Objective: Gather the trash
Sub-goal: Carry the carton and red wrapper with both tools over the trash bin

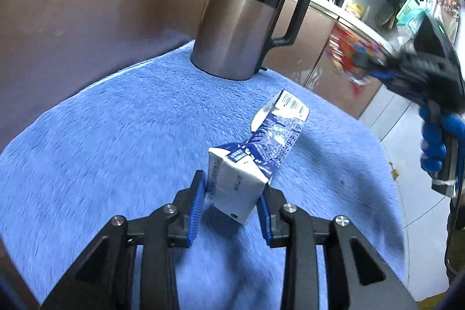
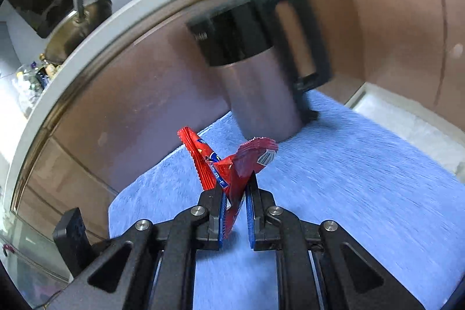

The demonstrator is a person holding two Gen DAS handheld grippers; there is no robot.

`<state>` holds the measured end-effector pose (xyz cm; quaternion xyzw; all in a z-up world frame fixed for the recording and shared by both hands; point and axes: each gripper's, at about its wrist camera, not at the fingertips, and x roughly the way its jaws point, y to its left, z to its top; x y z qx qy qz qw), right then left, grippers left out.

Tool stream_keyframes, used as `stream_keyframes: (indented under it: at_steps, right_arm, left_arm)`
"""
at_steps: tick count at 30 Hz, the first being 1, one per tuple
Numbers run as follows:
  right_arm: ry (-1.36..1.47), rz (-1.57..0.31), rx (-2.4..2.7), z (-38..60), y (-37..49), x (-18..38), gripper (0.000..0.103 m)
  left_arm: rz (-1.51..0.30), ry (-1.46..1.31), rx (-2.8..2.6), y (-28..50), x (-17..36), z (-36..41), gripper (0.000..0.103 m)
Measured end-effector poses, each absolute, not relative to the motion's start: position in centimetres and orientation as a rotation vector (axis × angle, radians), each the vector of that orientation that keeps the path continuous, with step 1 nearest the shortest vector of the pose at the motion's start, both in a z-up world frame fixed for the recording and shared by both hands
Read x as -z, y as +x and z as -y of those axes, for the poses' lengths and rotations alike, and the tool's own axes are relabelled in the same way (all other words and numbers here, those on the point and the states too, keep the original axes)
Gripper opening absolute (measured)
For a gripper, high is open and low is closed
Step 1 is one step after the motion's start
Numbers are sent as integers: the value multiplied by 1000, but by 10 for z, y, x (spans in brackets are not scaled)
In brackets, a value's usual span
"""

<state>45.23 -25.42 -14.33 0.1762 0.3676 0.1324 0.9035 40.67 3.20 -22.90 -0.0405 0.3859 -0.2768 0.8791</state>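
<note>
My left gripper (image 1: 232, 193) is shut on a crumpled white and blue carton (image 1: 241, 182), held just above the blue fleece cloth (image 1: 116, 135); its torn top with a barcode points away from me. My right gripper (image 2: 236, 191) is shut on a crinkled red snack wrapper (image 2: 221, 164) that sticks up and to the left from the blue pads. In the left wrist view the right gripper (image 1: 369, 63) shows blurred at the right edge, a red wrapper (image 1: 348, 54) in its tips, with a blue-gloved hand (image 1: 436, 147) on its handle.
A steel jug with a black collar and handle (image 1: 241, 28) (image 2: 261, 83) stands at the far edge of the cloth. Behind it runs a brown cabinet front (image 2: 116, 92) under a white counter with a pan (image 2: 78, 31). A white floor (image 1: 412, 164) lies to the right.
</note>
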Motion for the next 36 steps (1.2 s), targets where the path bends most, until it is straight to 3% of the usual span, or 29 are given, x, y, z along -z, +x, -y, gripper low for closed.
stream_keyframes:
  at_steps: [13, 22, 28, 36]
  right_arm:
    - [388, -576, -92, 345, 231, 91, 12]
    - [376, -437, 114, 401, 111, 65, 13]
    - [432, -473, 252, 439, 79, 106, 14]
    - [583, -593, 389, 500, 54, 198, 16]
  left_arm:
    - [-609, -90, 622, 298, 126, -35, 31]
    - [-501, -17, 764, 240, 63, 28, 31]
    - [-549, 65, 899, 214, 66, 121, 31]
    - [-697, 212, 1039, 193, 120, 258, 31]
